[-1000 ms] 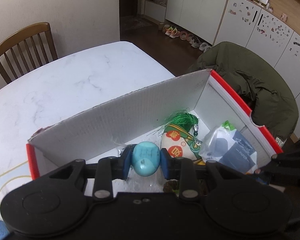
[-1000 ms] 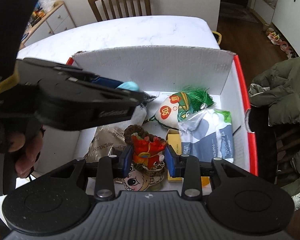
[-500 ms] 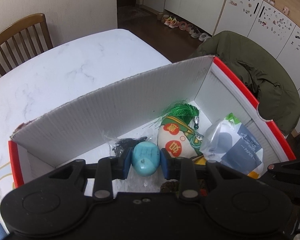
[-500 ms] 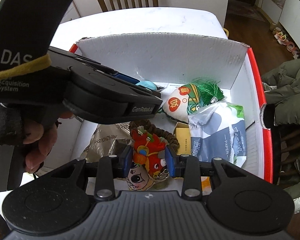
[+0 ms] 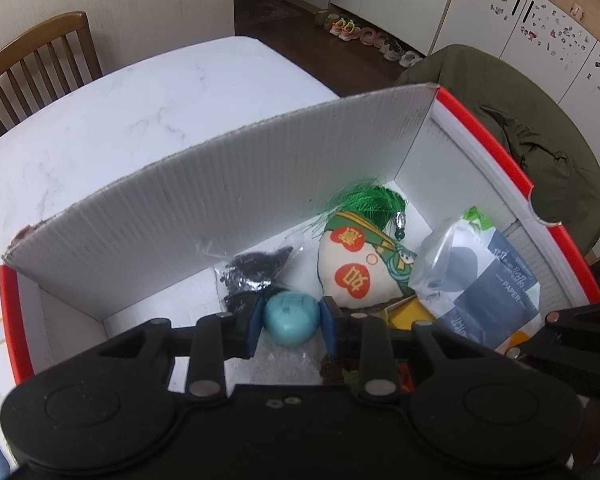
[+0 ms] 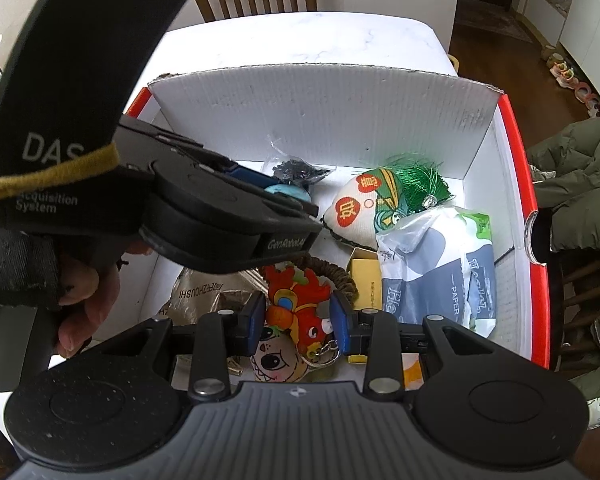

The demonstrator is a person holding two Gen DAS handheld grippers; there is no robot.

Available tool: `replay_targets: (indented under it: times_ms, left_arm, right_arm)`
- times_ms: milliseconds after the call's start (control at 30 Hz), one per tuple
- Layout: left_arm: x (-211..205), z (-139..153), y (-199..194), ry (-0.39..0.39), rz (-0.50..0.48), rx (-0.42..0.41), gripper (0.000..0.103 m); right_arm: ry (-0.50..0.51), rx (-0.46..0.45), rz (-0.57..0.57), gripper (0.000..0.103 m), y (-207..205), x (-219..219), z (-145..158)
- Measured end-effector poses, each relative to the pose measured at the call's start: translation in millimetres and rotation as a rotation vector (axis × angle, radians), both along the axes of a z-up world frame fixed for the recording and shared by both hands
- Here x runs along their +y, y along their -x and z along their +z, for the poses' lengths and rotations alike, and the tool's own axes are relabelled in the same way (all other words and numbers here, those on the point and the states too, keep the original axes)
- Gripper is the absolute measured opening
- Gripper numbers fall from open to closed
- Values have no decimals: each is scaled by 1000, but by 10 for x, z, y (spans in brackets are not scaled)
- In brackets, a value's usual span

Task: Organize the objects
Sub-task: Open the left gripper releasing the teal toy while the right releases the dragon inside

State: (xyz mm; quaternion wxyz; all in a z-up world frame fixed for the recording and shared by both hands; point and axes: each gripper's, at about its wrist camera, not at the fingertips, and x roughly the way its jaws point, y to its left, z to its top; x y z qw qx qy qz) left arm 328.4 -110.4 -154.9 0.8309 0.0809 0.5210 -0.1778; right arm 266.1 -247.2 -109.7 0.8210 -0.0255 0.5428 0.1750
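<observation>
A white corrugated box (image 5: 220, 200) with a red rim stands on the marble table. My left gripper (image 5: 290, 320) is shut on a turquoise ball (image 5: 290, 316), low inside the box near the back wall. The right wrist view shows that gripper (image 6: 296, 198) from the side, above the box's (image 6: 320, 120) left half, with the ball (image 6: 284, 191) just peeking out. My right gripper (image 6: 300, 322) is shut on a red toy keychain (image 6: 300, 312) over the box's front part. A braided ring (image 6: 340, 276) and a white face charm (image 6: 276, 360) hang with it.
Inside the box lie a green-tasselled plush pouch (image 5: 360, 268), a tissue pack (image 5: 480, 272), a bag of black beads (image 5: 256, 268), a yellow box (image 6: 364, 280) and a brown bag (image 6: 204, 292). A wooden chair (image 5: 40, 60) and a green jacket (image 5: 520, 120) flank the table (image 5: 120, 112).
Both grippers have sunk deeper into the box with their loads. The left gripper crossed over the box's left side and now hangs near the black bead bag.
</observation>
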Motion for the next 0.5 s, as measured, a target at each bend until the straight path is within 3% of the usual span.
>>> replay_targets:
  times_ms: [300,433,500]
  left_arm:
    - [14,-12,11,0,1,6,36]
    - [20,-1,39,-3,9,-7,63]
    - [25,17,62,6,8,-17,64]
  right_arm:
    - [-1,0,12,35,-15,12,-25]
    - [-3,0,15,34,-10,18,-28]
    - [-11,-1,15,35,0,10,-17]
